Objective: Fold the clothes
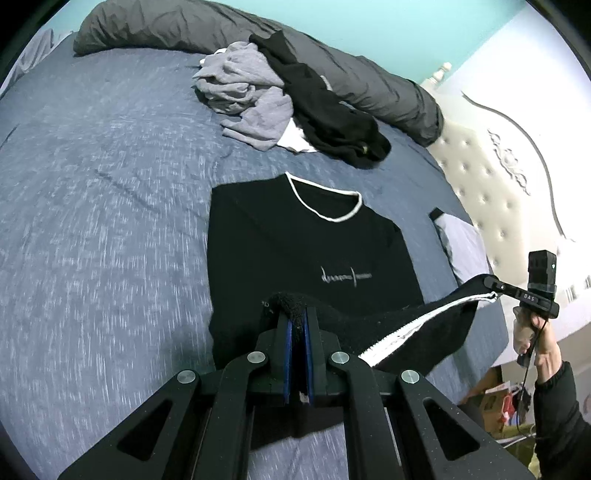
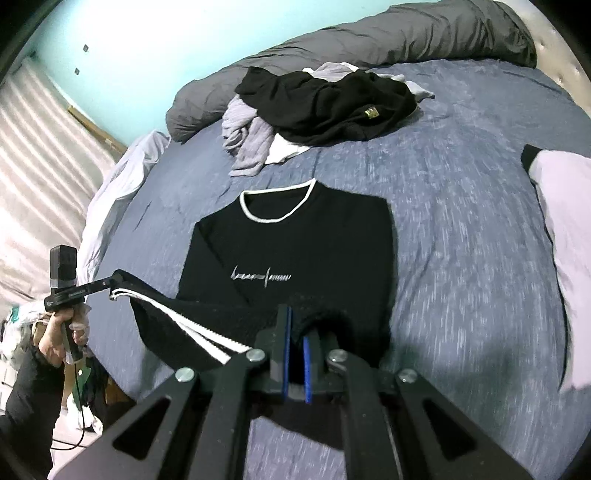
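Observation:
A black sweater (image 1: pixel 295 240) (image 2: pixel 295 240) with a white collar and a small white chest print lies face up on the blue bedspread (image 1: pixel 92 221) (image 2: pixel 461 221), collar away from me. Its bottom hem (image 1: pixel 424 321) (image 2: pixel 199 332), showing a white ribbed stripe, is lifted off the bed and stretched between both grippers. My left gripper (image 1: pixel 297 317) (image 2: pixel 110 284) is shut on one hem corner. My right gripper (image 2: pixel 295 325) (image 1: pixel 493 286) is shut on the other corner, black fabric bunched between its blue pads (image 2: pixel 306 354). A hand holds each tool.
A loose pile of grey, white and black clothes (image 1: pixel 288 99) (image 2: pixel 325 103) lies beyond the sweater. A rolled grey duvet (image 1: pixel 221 33) (image 2: pixel 369 40) runs along the far edge. A pale folded garment (image 1: pixel 461 251) (image 2: pixel 565 240) lies beside the sweater. Tufted headboard (image 1: pixel 491 184); boxes on the floor (image 1: pixel 487 402).

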`<action>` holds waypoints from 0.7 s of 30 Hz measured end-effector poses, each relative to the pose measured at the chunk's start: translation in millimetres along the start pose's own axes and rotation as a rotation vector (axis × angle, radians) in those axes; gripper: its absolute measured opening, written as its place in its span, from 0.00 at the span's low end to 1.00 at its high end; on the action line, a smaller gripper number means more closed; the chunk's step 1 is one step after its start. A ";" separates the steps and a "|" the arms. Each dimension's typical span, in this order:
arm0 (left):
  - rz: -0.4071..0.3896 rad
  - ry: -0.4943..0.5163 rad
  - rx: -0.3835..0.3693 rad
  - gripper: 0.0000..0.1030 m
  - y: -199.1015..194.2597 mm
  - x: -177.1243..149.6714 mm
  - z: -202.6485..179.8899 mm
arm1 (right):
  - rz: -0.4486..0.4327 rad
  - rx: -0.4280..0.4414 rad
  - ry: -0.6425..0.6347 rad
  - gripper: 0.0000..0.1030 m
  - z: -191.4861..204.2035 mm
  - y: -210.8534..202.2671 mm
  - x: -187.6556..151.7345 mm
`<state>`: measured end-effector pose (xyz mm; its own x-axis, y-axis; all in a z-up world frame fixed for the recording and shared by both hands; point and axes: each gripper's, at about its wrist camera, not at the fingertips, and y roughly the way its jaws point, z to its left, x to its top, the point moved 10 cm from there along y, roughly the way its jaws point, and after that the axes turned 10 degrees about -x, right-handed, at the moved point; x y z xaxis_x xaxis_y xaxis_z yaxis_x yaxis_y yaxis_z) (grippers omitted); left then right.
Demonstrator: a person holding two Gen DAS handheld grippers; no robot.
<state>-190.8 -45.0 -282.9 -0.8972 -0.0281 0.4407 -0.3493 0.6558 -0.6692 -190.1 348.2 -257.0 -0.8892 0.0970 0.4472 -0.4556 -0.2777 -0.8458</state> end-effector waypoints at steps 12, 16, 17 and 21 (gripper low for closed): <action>-0.009 -0.069 -0.013 0.06 51.2 68.4 47.5 | 0.030 -0.036 0.043 0.05 -30.2 68.7 71.9; -0.010 -0.091 -0.013 0.06 66.4 87.1 62.6 | 0.034 -0.050 0.058 0.05 -37.8 88.5 90.7; -0.012 -0.094 -0.013 0.06 69.3 91.5 65.6 | 0.034 -0.053 0.059 0.05 -39.2 92.4 94.9; -0.012 -0.107 -0.013 0.06 81.4 106.4 77.2 | 0.039 -0.068 0.057 0.05 -45.4 109.5 110.8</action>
<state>-335.6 -52.8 -336.7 -0.9169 -0.1157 0.3821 -0.3573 0.6647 -0.6561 -340.4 371.9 -313.3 -0.9062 0.1427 0.3981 -0.4211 -0.2170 -0.8807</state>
